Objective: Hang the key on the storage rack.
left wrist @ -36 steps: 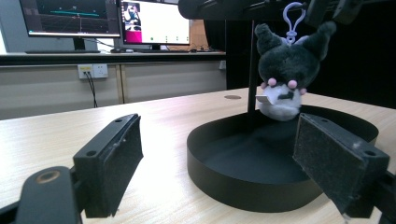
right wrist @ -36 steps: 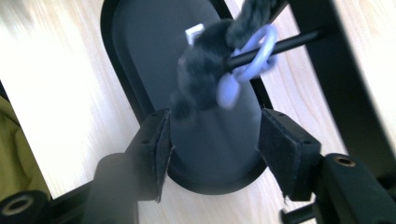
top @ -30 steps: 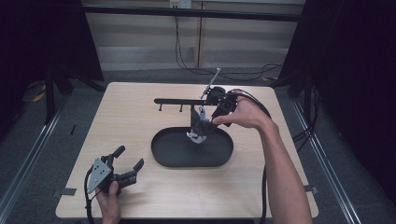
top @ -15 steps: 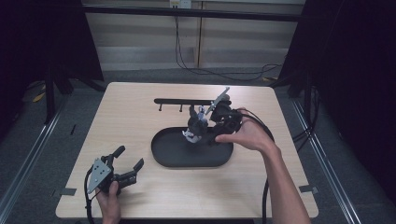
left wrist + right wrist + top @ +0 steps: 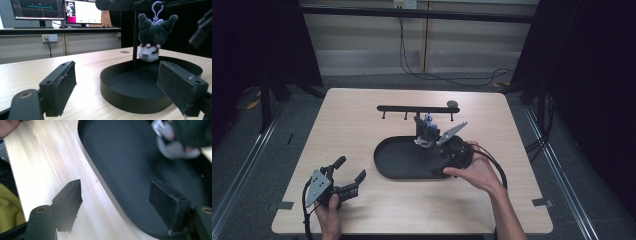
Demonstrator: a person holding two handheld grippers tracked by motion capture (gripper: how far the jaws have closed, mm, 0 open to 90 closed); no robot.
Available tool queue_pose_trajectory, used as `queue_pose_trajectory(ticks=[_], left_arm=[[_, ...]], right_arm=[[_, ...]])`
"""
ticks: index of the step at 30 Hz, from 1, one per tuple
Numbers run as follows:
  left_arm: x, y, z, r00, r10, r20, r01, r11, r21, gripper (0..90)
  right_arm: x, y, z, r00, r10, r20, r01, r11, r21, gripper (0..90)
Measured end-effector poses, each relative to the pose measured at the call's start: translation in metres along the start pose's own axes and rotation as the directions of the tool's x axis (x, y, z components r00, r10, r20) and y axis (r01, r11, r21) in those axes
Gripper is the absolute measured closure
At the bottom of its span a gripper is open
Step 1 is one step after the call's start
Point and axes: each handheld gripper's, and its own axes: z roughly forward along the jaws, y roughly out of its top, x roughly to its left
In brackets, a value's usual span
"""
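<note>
A dark plush keychain toy [image 5: 426, 131] with a white face hangs by its lilac clip from a black hook rack [image 5: 412, 108], over the far side of a black oval tray [image 5: 394, 162]. In the left gripper view the plush [image 5: 150, 37] dangles above the tray [image 5: 117, 95]. My right gripper [image 5: 443, 162] is open and empty at the tray's near right rim, in front of the toy. In the right gripper view its jaws stand apart over the tray rim [image 5: 105, 170], with the blurred plush [image 5: 180, 137] at the top right. My left gripper [image 5: 351, 167] rests open on the table, left of the tray.
The rack's post [image 5: 135, 37] stands at the tray's far edge, and a small round dark disc [image 5: 452, 104] lies by the rack's right end. Bare wooden tabletop [image 5: 352, 125] lies to the left and front. Monitors [image 5: 75, 11] stand on a bench beyond the table.
My right gripper has drawn back from the rack toward the tray's near right rim and turned downward. The plush stays hanging from the rack. The left gripper has not moved.
</note>
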Motion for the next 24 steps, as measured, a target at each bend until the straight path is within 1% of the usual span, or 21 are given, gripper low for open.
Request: queue_pose_trajectory(ticks=[1,2,4,5,7,9,10,11,12,13,14,15,16,17,18,20,21,22,23,24], left_arm=[[0.0,0.0,0.0,1.0,0.0,0.0,0.0,1.0,0.001,15.3],[0.0,0.0,0.0,1.0,0.0,0.0,0.0,1.0,0.002,15.3],[0.0,0.0,0.0,1.0,0.0,0.0,0.0,1.0,0.0,15.3],[0.0,0.0,0.0,1.0,0.0,0.0,0.0,1.0,0.0,15.3],[0.0,0.0,0.0,1.0,0.0,-0.001,0.0,1.0,0.001,15.3],[0.0,0.0,0.0,1.0,0.0,0.0,0.0,1.0,0.0,15.3],[0.0,0.0,0.0,1.0,0.0,-0.009,0.0,1.0,0.001,15.3],[0.0,0.0,0.0,1.0,0.0,0.0,0.0,1.0,0.001,15.3],[0.0,0.0,0.0,1.0,0.0,0.0,0.0,1.0,0.002,15.3],[0.0,0.0,0.0,1.0,0.001,0.0,-0.001,1.0,0.002,15.3],[0.0,0.0,0.0,1.0,0.0,0.0,0.0,1.0,0.0,15.3],[0.0,0.0,0.0,1.0,0.0,0.0,0.0,1.0,0.0,15.3],[0.0,0.0,0.0,1.0,0.001,-0.001,-0.001,1.0,0.001,15.3],[0.0,0.0,0.0,1.0,0.0,0.0,0.0,1.0,0.001,15.3],[0.0,0.0,0.0,1.0,0.0,0.0,0.0,1.0,0.0,15.3],[0.0,0.0,0.0,1.0,0.001,0.0,-0.001,1.0,0.003,15.3],[0.0,0.0,0.0,1.0,0.001,0.0,-0.001,1.0,0.001,15.3],[0.0,0.0,0.0,1.0,0.0,0.0,0.0,1.0,0.0,15.3],[0.0,0.0,0.0,1.0,0.001,0.0,-0.001,1.0,0.0,15.3],[0.0,0.0,0.0,1.0,0.0,-0.009,0.0,1.0,0.0,15.3]], right_arm=[[0.002,-0.005,0.004,0.9999,0.003,0.01,-0.003,1.0,-0.011,25.7],[0.004,-0.012,0.008,0.9999,0.006,0.011,-0.006,0.999,-0.047,25.5],[0.006,-0.022,0.012,0.9994,0.033,0.012,-0.031,0.993,-0.115,25.9],[0.007,-0.028,0.015,0.9989,0.044,0.015,-0.041,0.986,-0.16,25.7],[0.008,-0.038,0.02,0.9971,0.072,0.022,-0.065,0.973,-0.221,24.1],[0.009,-0.046,0.026,0.9954,0.085,0.045,-0.071,0.968,-0.241,21.1],[0.011,-0.051,0.028,0.9934,0.096,0.063,-0.076,0.963,-0.26,16.9],[0.012,-0.056,0.029,0.9925,0.104,0.065,-0.081,0.955,-0.285,13.9],[0.013,-0.061,0.031,0.9921,0.112,0.055,-0.089,0.945,-0.315,15.1],[0.015,-0.068,0.032,0.9899,0.123,0.072,-0.09,0.932,-0.35,14.8],[0.016,-0.071,0.033,0.9871,0.133,0.09,-0.091,0.926,-0.367,14.7],[0.017,-0.076,0.034,0.981,0.161,0.108,-0.107,0.915,-0.388,14.7],[0.019,-0.08,0.035,0.9727,0.193,0.129,-0.122,0.898,-0.422,15.0],[0.021,-0.085,0.036,0.9637,0.222,0.148,-0.135,0.883,-0.449,15.7],[0.023,-0.09,0.038,0.956,0.235,0.176,-0.129,0.874,-0.468,15.9],[0.029,-0.1,0.044,0.9489,0.233,0.213,-0.092,0.85,-0.519,15.5],[0.031,-0.104,0.046,0.9415,0.234,0.243,-0.07,0.84,-0.538,15.2],[0.032,-0.107,0.047,0.934,0.238,0.266,-0.051,0.827,-0.56,15.1],[0.033,-0.111,0.049,0.9231,0.255,0.287,-0.04,0.807,-0.589,15.4],[0.034,-0.114,0.05,0.9124,0.275,0.303,-0.037,0.793,-0.608,15.9]])
